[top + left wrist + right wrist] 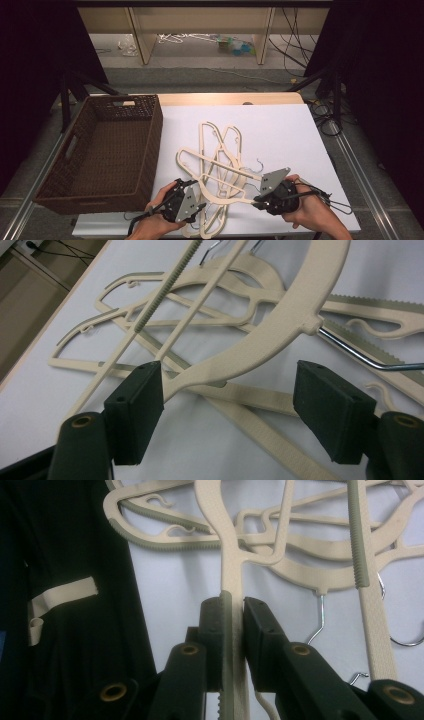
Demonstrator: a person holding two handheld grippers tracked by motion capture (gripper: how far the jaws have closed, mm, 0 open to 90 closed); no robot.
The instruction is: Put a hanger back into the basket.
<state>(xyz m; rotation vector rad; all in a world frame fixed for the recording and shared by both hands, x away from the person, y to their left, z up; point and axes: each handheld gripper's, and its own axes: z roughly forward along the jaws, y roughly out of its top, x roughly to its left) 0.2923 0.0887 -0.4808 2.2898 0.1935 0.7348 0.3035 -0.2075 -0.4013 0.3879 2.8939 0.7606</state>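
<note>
Several cream plastic hangers (220, 150) lie tangled on the white table (290, 135). My right gripper (257, 202) is at the pile's near right, and in the right gripper view it (232, 605) is shut on the ribbed arm of one hanger (232, 555). My left gripper (201, 205) sits at the pile's near left. In the left gripper view its jaws (230, 390) stand open, and a curved hanger arm (280, 325) runs between them, touching the left pad (140, 405). That hanger's metal hook (350, 350) sticks out to the right.
A dark brown wicker basket (150, 145) stands on the left of the table, empty inside. The table's near edge is right under my hands. Beyond the far edge are a wooden frame and cables on the floor.
</note>
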